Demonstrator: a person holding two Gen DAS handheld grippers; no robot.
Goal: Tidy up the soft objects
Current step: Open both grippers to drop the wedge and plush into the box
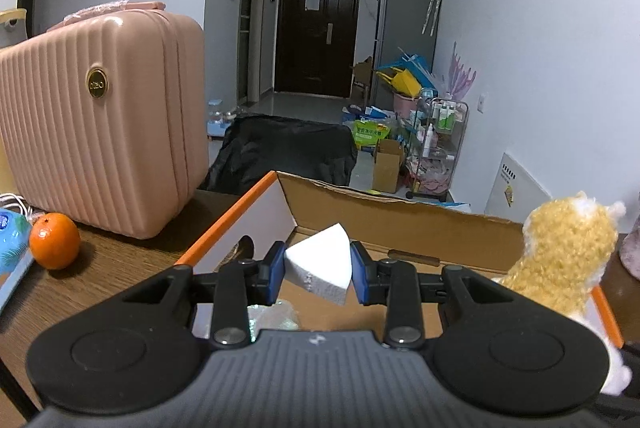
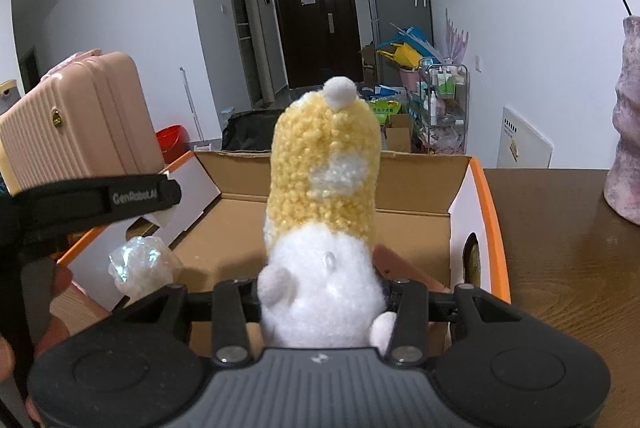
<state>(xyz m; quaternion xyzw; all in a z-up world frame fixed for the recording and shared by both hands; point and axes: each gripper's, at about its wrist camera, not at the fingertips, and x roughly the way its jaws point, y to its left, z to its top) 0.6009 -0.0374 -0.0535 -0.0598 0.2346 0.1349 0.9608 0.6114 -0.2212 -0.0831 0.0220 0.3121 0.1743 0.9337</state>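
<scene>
My left gripper (image 1: 318, 270) is shut on a white wedge-shaped sponge (image 1: 320, 268) and holds it above the open cardboard box (image 1: 400, 216). My right gripper (image 2: 320, 292) is shut on a yellow and white plush toy (image 2: 324, 188), held upright over the same box (image 2: 460, 180); its fingertips are hidden by the plush. The plush also shows at the right edge of the left wrist view (image 1: 568, 248). A crumpled clear plastic wrap (image 2: 138, 264) lies inside the box at its left side.
A pink ribbed suitcase (image 1: 96, 132) stands on the wooden table (image 1: 104, 268) left of the box, with an orange (image 1: 54, 240) beside it. A pink vase with a dried flower (image 2: 624, 132) stands on the table at the right. Clutter fills the floor behind.
</scene>
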